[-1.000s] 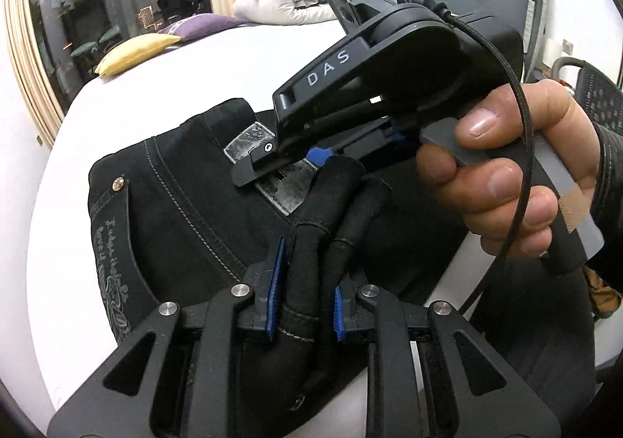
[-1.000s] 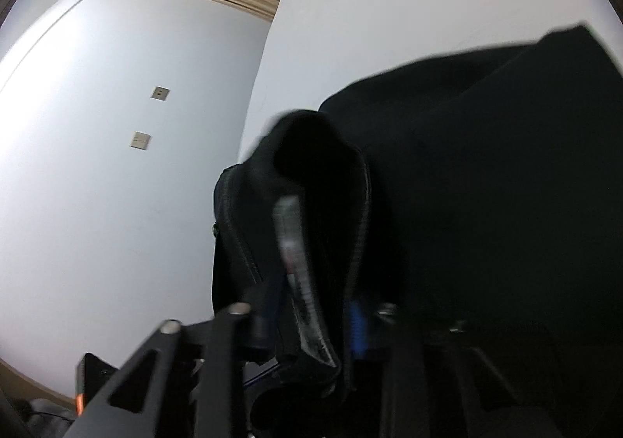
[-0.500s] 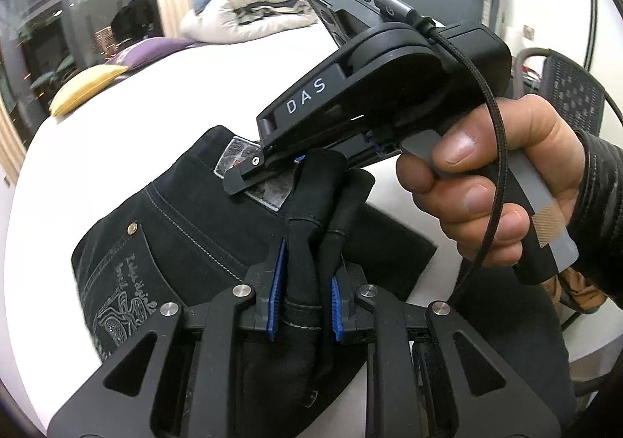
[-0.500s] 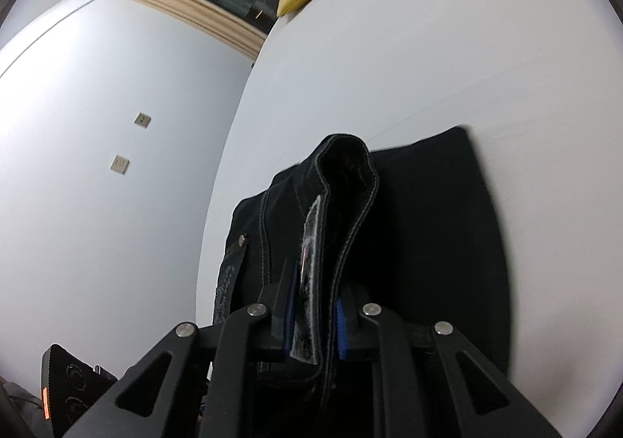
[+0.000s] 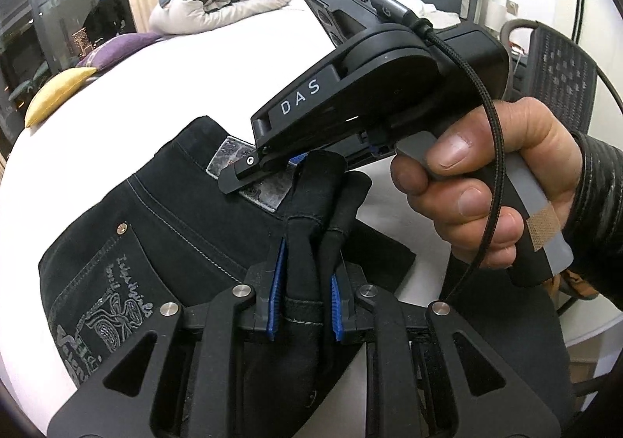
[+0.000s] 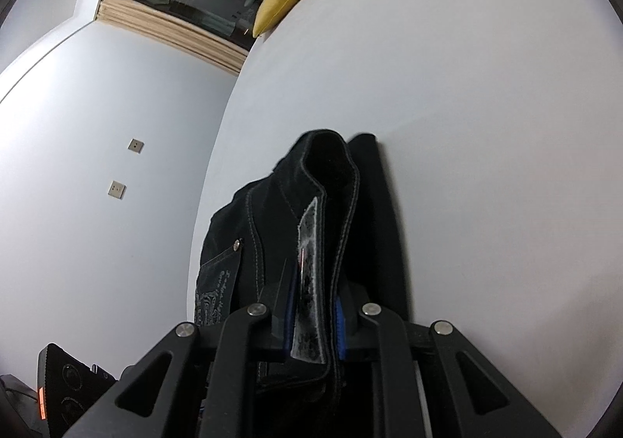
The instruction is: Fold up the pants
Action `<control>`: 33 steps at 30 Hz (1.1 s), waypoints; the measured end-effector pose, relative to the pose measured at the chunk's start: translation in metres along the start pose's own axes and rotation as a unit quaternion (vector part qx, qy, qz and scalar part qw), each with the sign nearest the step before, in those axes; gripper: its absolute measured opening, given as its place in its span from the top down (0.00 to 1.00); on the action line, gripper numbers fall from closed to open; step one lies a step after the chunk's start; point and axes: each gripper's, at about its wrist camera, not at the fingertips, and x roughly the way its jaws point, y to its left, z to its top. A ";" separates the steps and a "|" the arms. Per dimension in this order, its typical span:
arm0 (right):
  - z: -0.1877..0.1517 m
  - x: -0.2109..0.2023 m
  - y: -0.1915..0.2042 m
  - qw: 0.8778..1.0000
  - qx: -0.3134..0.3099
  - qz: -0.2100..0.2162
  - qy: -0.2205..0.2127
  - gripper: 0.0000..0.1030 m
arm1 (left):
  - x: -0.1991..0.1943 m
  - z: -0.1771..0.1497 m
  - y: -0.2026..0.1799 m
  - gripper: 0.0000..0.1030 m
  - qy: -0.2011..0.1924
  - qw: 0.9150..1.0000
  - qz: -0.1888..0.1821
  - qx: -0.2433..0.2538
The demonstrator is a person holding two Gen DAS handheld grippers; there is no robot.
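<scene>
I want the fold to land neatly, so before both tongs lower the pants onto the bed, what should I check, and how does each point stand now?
1. Left tongs shut on the pants: ok, fabric is bunched between the blue pads.
2. Right tongs shut on the pants: ok, the waistband with its grey label sits between the pads.
3. Both grips close together on the same edge: ok, the right tongs show just beyond the left.
4. Bed bare where the pants will land: ok in the right view.
5. Layers aligned underneath: cannot tell, the tongs hide them.
6. Cable free of the fabric: ok, it runs past the hand.
</scene>
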 end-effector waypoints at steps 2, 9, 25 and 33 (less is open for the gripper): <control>-0.003 0.005 -0.003 1.000 0.012 0.006 -0.007 0.83 | -0.001 0.005 0.003 0.82 0.001 1.000 -0.003 0.002; -0.016 -0.002 -0.015 0.999 0.028 0.004 -0.021 0.84 | 0.004 0.014 0.008 0.82 0.012 1.000 -0.004 0.016; -0.001 0.020 0.003 0.998 -0.040 -0.055 -0.013 0.83 | -0.051 0.016 0.059 0.38 -0.034 0.993 -0.092 -0.070; -0.003 -0.034 0.003 0.991 -0.010 -0.098 -0.093 0.59 | -0.083 0.004 0.155 0.38 -0.073 0.982 -0.016 -0.171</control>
